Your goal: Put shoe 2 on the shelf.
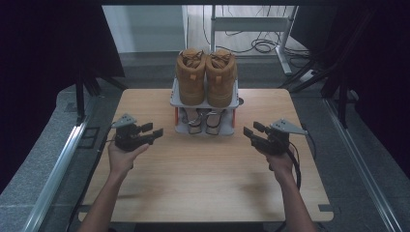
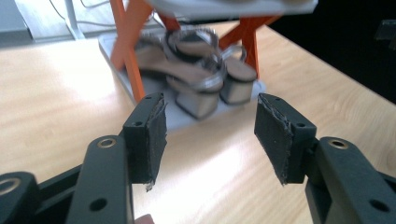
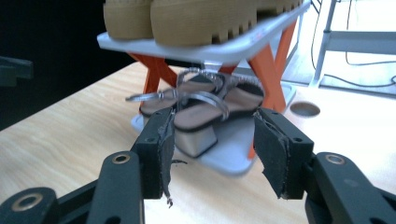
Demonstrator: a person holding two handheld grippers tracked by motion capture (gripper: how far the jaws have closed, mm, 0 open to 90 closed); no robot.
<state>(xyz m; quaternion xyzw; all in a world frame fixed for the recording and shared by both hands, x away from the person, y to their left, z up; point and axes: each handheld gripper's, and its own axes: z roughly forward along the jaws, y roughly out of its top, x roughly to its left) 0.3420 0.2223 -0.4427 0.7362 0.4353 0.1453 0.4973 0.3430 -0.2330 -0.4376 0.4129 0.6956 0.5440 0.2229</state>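
Silver sandals (image 3: 205, 105) on the rack's (image 1: 205, 103) lower shelf face both released tools (image 1: 153, 133) (image 1: 247, 133).

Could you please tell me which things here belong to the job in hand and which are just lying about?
In the job:
- left gripper, open
- right gripper, open
- strappy sandals on the rack's lower shelf, which both grippers face
- shoe rack

Just there:
- tan boots on the top shelf
- metal frame and cables on the floor behind
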